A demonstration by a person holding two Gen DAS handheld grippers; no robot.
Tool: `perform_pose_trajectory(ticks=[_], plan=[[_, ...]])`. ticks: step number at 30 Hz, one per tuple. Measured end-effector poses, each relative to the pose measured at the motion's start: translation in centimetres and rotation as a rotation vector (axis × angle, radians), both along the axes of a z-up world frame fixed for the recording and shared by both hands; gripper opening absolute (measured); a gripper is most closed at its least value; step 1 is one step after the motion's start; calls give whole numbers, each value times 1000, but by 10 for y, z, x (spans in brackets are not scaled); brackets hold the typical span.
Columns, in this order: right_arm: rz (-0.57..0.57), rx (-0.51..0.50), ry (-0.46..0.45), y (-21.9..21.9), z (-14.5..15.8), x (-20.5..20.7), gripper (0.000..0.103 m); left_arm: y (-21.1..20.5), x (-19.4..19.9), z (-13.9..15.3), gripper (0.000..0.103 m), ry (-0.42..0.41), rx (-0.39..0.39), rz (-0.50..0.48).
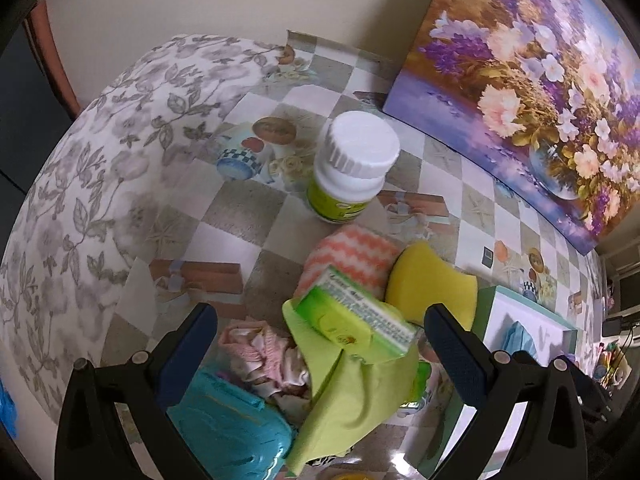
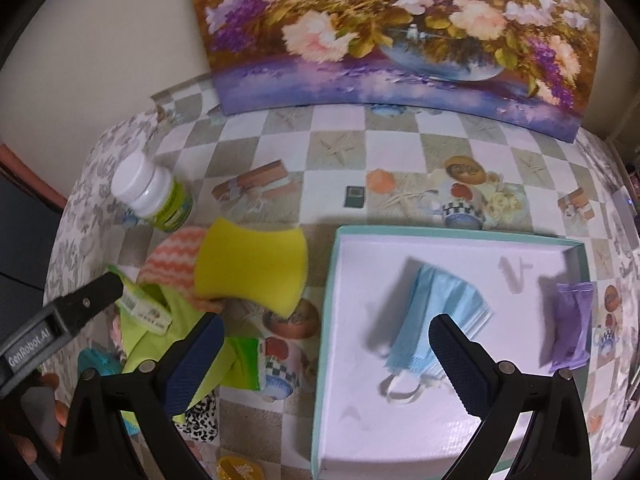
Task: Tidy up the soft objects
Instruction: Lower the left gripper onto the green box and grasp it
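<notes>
The yellow sponge (image 2: 250, 270) lies on the pile left of the tray (image 2: 456, 236), so the released, empty right hand-held gripper (image 2: 326, 338) should pinch its narrow waist while the left hand-held gripper (image 1: 320, 320), also released, waits.

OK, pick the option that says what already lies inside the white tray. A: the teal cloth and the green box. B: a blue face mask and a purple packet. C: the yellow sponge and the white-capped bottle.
B: the white tray holds only the blue face mask and the purple packet.
</notes>
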State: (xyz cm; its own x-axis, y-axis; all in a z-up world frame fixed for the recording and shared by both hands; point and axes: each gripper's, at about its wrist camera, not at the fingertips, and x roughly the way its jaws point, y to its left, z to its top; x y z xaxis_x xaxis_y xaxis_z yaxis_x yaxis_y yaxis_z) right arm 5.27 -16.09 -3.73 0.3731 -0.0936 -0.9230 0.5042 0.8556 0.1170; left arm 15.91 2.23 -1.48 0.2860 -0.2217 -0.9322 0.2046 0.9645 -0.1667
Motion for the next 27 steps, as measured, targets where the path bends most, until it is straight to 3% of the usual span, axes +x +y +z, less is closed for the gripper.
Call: perform_pose_trajectory(ticks=[27], plan=[[-49, 45, 25, -21, -11, -11, 103, -32, -6, -18, 103, -21, 127, -170]])
